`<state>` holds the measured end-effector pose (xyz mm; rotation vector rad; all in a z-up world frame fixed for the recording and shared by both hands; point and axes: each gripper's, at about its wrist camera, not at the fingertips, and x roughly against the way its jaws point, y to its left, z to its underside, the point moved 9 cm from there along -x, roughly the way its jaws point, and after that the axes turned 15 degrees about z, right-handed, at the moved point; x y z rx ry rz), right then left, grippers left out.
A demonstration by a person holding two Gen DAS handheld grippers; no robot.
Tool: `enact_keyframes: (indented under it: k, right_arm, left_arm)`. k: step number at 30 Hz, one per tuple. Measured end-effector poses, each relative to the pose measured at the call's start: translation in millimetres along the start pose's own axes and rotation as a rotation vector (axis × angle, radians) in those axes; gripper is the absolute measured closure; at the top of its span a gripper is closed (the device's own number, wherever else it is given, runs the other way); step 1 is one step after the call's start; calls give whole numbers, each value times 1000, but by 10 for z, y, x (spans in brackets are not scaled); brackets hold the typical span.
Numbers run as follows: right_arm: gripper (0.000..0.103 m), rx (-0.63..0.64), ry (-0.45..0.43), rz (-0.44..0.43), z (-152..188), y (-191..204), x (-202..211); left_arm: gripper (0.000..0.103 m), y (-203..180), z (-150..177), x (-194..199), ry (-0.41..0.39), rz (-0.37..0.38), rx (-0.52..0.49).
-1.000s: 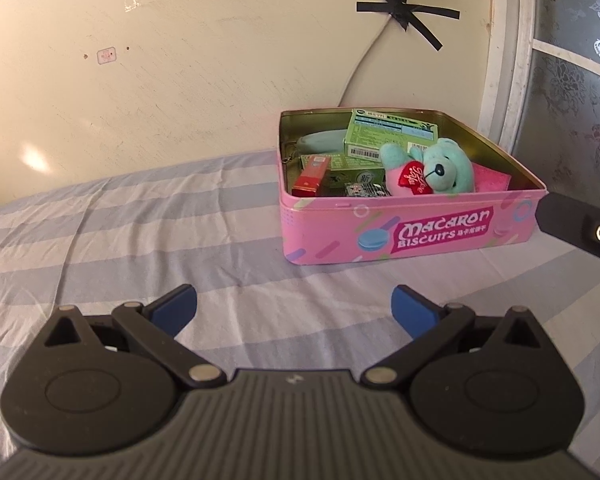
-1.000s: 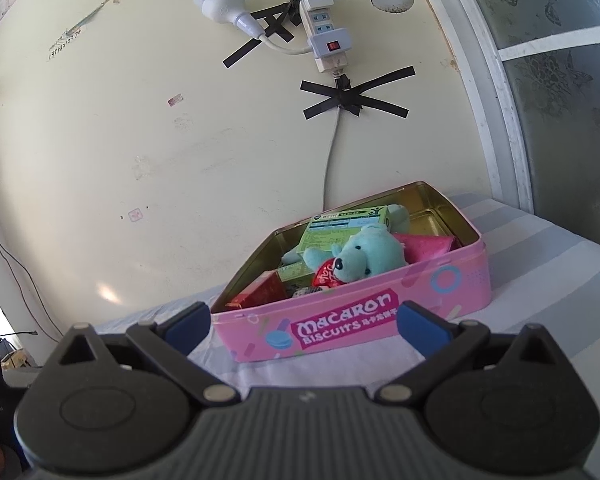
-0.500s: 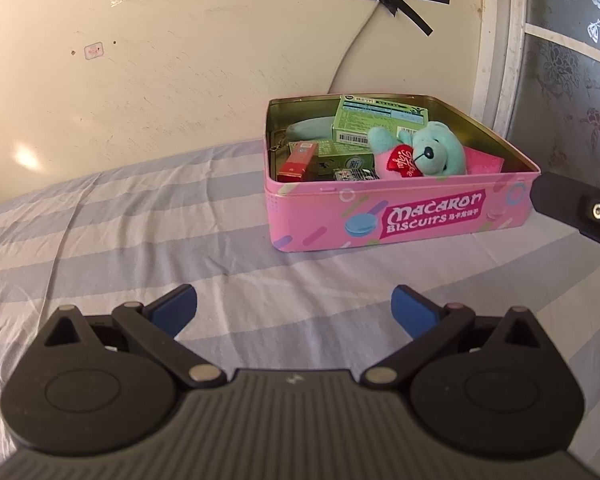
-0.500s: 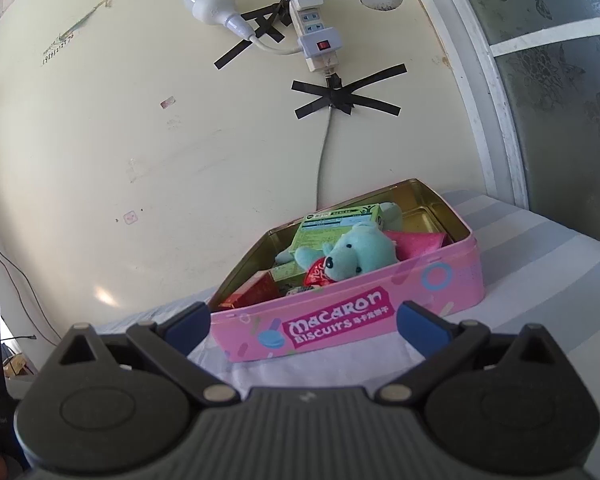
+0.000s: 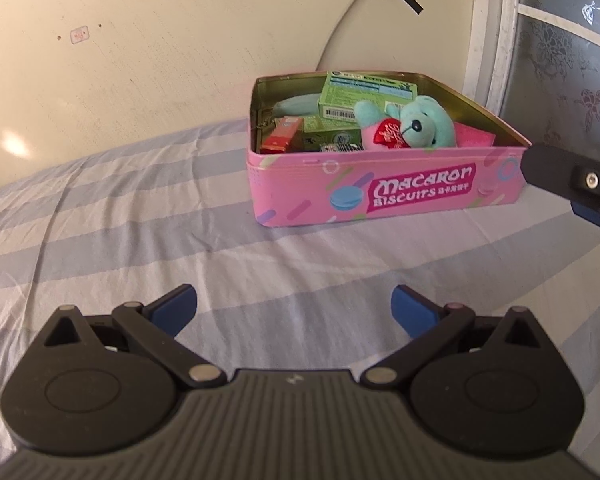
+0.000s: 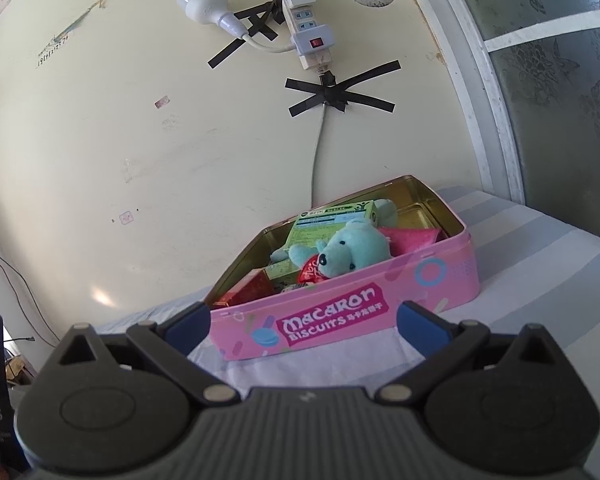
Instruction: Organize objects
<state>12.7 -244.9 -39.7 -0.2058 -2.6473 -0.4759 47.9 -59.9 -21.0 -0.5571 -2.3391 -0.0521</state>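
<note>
Since a second ago your left gripper [image 5: 294, 312] has tipped down and drawn back a little, so the tin sits higher in its view and more of the bed shows in front; your right gripper [image 6: 304, 326] has edged closer to the tin, whose front wall now lies between its blue fingertips [image 6: 188, 326] in that view.

You are working over a bed [image 5: 140, 208] with a blue and white striped sheet, pushed against a cream wall [image 6: 140, 140]. On that wall a white power strip [image 6: 306, 30] and a cable are held by crossed black tape [image 6: 336, 96], and a frosted window [image 5: 572, 60] stands to the right.

The pink biscuit tin [image 5: 380, 196] rests open on the bed near the wall, well ahead of your left gripper and just beyond your right one. Inside it lies a teal plush bear [image 5: 416, 126] holding a red heart, propped against a green carton [image 5: 364, 98]. A red packet [image 5: 284, 136] sits at the tin's left end, and a pink pouch [image 5: 474, 138] at its right end behind the bear.

Both sets of jaws are spread wide and carry nothing. From the left camera, one finger of your right gripper pokes in at the right edge, beside the tin's right corner; whether it touches the tin you cannot tell.
</note>
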Motion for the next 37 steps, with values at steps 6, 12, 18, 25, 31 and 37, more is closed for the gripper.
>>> enact_keyframes:
  k: [6, 12, 18, 25, 31, 37]
  right_arm:
    - [0, -4, 8, -1, 10, -10, -11]
    - [0, -6, 14, -2, 22, -11, -21]
    - [0, -12, 19, 1, 18, -25, -38]
    - [0, -10, 23, 0, 21, -15, -46]
    - [0, -10, 23, 1, 20, -13, -45]
    - [0, -7, 28, 0, 30, -2, -60]
  left_arm:
    - [0, -64, 107, -71, 45, 27, 13]
    - [0, -91, 160, -118, 71, 40, 21]
    - [0, -93, 175, -142, 82, 44, 25]
    - [0, -87, 188, -170, 92, 46, 30]
    - [0, -83, 189, -179, 94, 46, 30]
    - [0, -82, 193, -190, 95, 56, 28]
